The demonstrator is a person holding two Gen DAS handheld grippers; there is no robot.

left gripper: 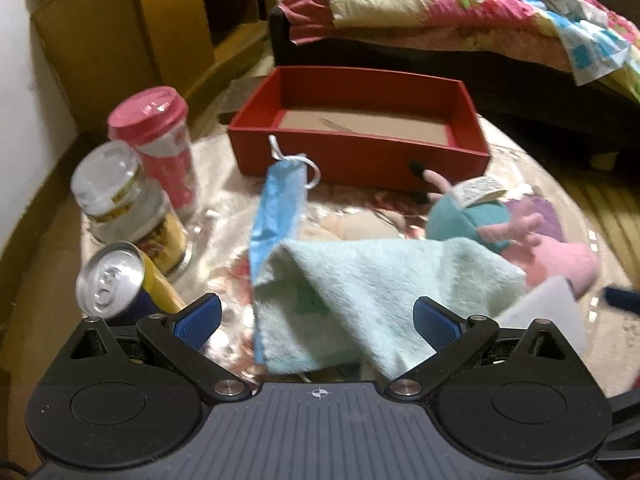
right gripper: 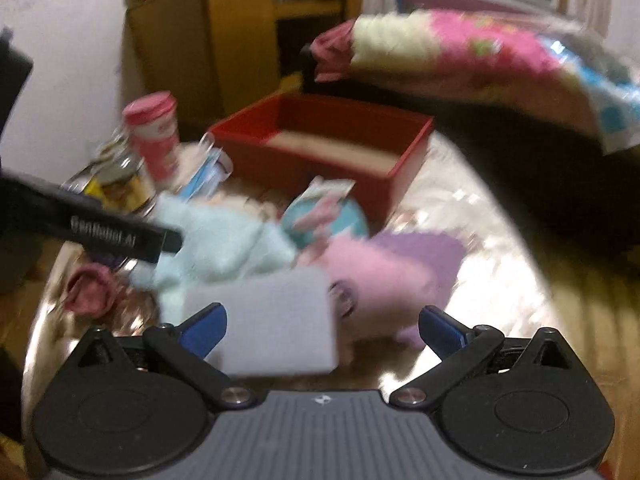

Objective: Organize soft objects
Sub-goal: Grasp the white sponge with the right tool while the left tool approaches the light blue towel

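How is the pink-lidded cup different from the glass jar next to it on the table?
The pink-lidded cup is taller and opaque, pink and white all over; the glass jar is shorter, wider and see-through, with yellowish contents showing. The cup's lid is pink, the jar's lid clear. The cup stands farther back, nearer the red box; the jar stands nearer the tipped can. Both stand upright with lids on, at the table's left edge.

A red box (left gripper: 352, 152) at frame centre; below it a pale mint towel (left gripper: 372, 300) and blue pouch (left gripper: 276, 204). Right, a pink-and-teal plush (left gripper: 500, 232). Upper right, a pink floral patchwork quilt (left gripper: 460, 8).
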